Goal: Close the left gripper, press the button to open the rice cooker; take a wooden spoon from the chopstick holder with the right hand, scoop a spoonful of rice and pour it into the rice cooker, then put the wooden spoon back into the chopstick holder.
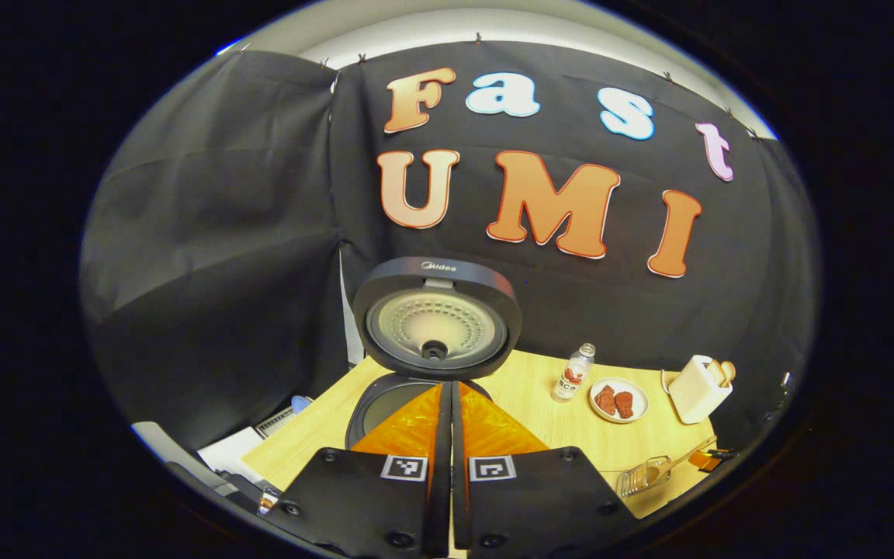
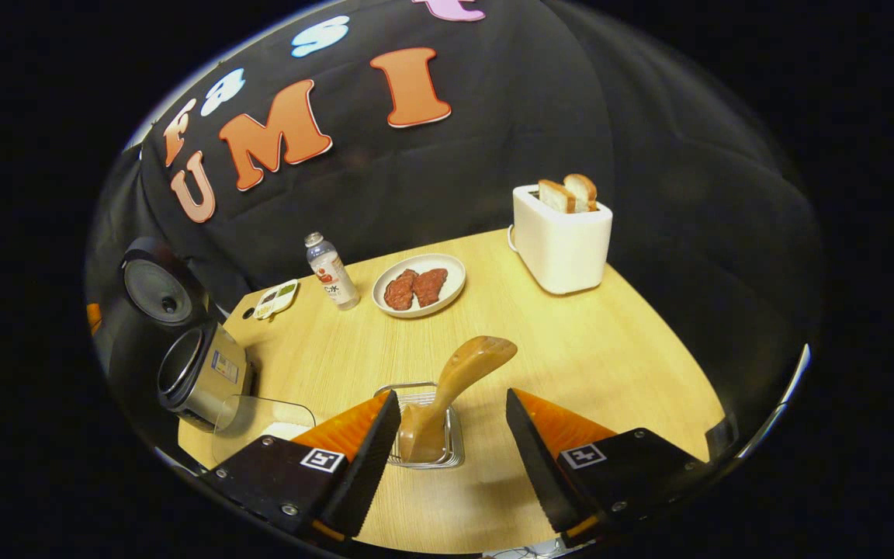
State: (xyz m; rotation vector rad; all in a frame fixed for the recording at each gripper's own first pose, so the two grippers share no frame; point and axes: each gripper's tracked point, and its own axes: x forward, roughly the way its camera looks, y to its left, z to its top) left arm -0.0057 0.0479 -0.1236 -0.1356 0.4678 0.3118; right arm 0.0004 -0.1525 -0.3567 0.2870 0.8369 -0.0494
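On the wooden table (image 2: 571, 349) a white toaster (image 2: 563, 241) holds two bread slices (image 2: 569, 192). A plate (image 2: 419, 285) of reddish meat pieces (image 2: 414, 287) sits beside an upright small bottle (image 2: 330, 272), with a little tray (image 2: 276, 299) near the left edge.

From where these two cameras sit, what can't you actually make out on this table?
- Rice cooker pot: in the left gripper view the shut left gripper covers most of it, so its contents are hidden.
- Wooden spoon bowl: in the right gripper view it sinks into the chopstick holder, its tip unclear.
- Clear container: cut off by the right gripper, so rice inside can't be confirmed.
- Bottle label: too small.
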